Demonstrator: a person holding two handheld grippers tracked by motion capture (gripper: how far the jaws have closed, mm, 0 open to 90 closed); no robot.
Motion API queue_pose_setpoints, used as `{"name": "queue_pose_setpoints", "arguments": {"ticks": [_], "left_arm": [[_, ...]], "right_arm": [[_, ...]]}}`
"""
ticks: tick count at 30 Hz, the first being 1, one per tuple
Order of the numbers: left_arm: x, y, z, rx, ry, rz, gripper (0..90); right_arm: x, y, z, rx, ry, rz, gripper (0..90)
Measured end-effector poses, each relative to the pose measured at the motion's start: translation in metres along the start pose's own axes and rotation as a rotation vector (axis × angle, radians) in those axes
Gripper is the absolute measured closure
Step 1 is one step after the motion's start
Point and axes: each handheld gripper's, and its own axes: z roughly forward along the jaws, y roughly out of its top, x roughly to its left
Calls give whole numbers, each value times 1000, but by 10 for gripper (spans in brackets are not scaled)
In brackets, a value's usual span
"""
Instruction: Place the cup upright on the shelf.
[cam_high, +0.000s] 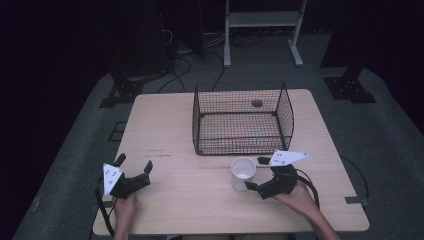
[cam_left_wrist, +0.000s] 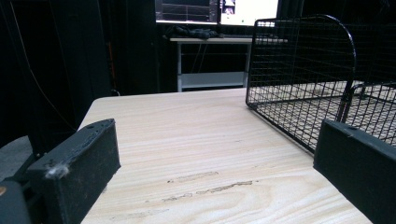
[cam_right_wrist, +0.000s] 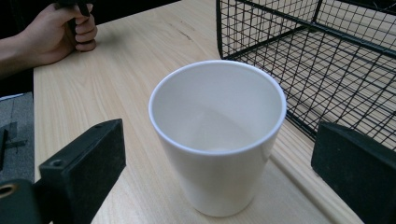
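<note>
Standing upright on the wooden table (cam_high: 175, 200), the white cup (cam_high: 243, 173) is sitting just in front of the black wire basket (cam_high: 242, 120), near its right front corner. The right gripper (cam_high: 254, 173) is pointing at the cup from the person's right, its jaws spread wide on either side, and in the right gripper view the cup (cam_right_wrist: 217, 135) is sitting between those two black jaws with clear gaps showing, so nothing is being squeezed. Over on the left, the left gripper (cam_high: 134, 165) is resting near the table's near left edge, well apart from the cup, its jaws also gaping open with bare wood between them. The basket (cam_left_wrist: 303, 74) is showing ahead in the left gripper view.
</note>
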Motion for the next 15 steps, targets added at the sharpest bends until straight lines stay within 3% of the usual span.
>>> {"name": "queue_pose_setpoints", "arguments": {"ticks": [15], "left_arm": [[0, 0, 0, -1, -1, 0, 0]], "right_arm": [[2, 2, 21, 22, 9, -6, 26]]}}
